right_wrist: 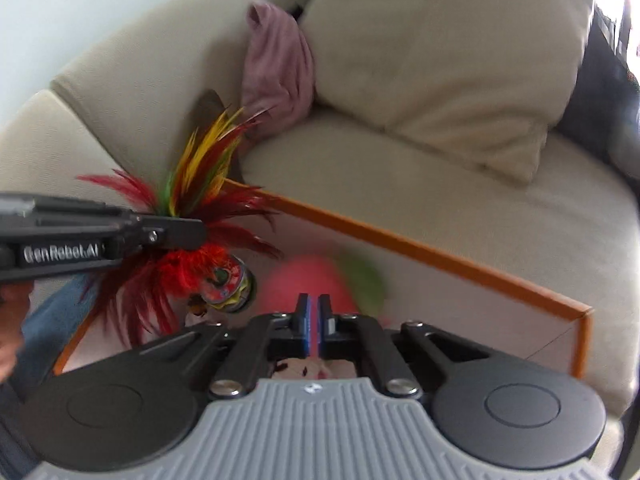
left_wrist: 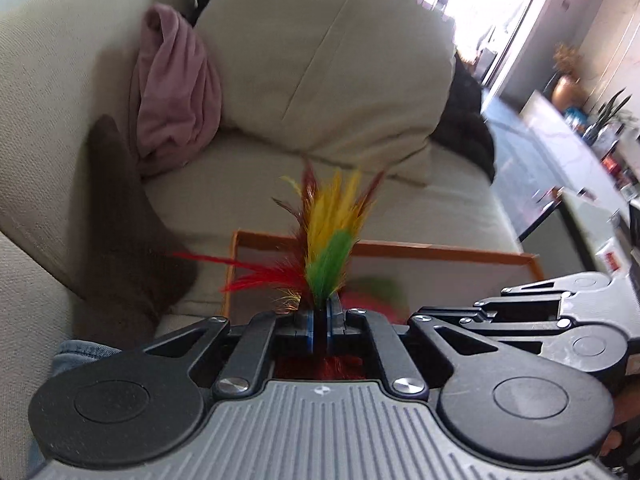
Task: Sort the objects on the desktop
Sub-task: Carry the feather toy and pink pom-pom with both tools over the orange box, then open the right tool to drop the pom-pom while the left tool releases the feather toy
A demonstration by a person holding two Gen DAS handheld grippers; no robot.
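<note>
Over the sofa: two grippers are held side by side above one orange-rimmed tray (right_wrist: 440, 258).
Feather shuttlecocks: one is counted for certain (left_wrist: 328, 248), with red, yellow and green plumes; its round base (right_wrist: 226, 282) is seen from the right wrist.
Left gripper (left_wrist: 321, 322): pressed together on the shuttlecock's feather stems, so the toy is carried above the tray's near left corner.
Right gripper (right_wrist: 314, 320): jaws brought together, nothing seen pinched between them.
Tray contents: one blurred pink and green object (right_wrist: 320, 280) is seen below the right gripper; what it is cannot be told.
Sofa (right_wrist: 440, 200): one, beige; the tray is rested on its seat.
Cushions: one large beige cushion (left_wrist: 340, 60) is propped against the backrest.
Cloths: one pink cloth (left_wrist: 176, 92) and one dark brown cloth (left_wrist: 128, 248) are draped to the left.
</note>
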